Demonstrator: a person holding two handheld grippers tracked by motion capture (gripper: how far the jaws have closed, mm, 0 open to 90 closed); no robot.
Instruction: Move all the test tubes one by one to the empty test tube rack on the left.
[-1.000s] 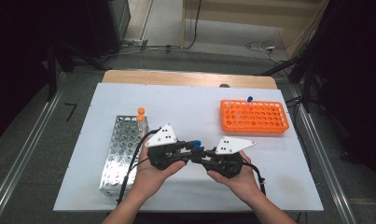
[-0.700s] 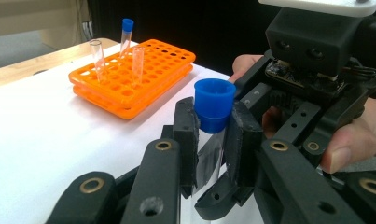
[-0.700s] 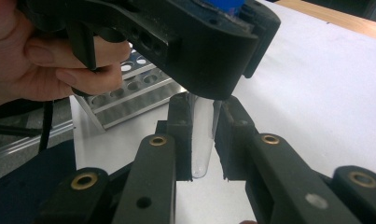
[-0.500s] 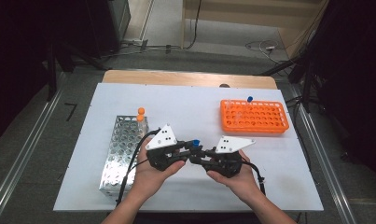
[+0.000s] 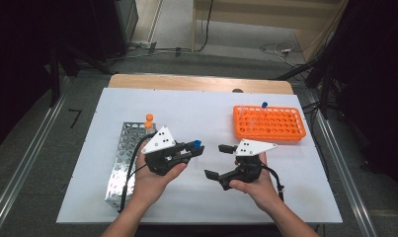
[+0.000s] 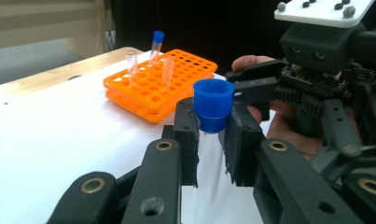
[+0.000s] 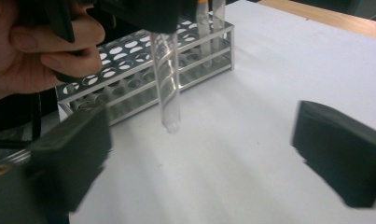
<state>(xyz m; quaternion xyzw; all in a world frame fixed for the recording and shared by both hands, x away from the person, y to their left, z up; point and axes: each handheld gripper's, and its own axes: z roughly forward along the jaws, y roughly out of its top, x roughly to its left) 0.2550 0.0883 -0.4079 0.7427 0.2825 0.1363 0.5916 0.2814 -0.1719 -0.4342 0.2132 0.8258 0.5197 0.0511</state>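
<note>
Above table centre, right gripper (image 5: 217,160) jaws just opened wide, empty; left gripper (image 5: 196,146) jaws clamp blue-capped tube (image 6: 213,106).

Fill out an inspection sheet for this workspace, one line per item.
Surface: white table, bare in the middle.
Job's things: clear blue-capped tube clamped below its cap; orange rack at far right with one blue-capped tube; metal rack at left with orange-capped tubes.
Clutter: nothing seen.
Grippers: left gripper shut on the tube; right gripper jaws just opened wide, nothing between them.
Cables: black cable trails from the left gripper over the metal rack.
Surroundings: grey floor, floor cables beyond the table.
</note>
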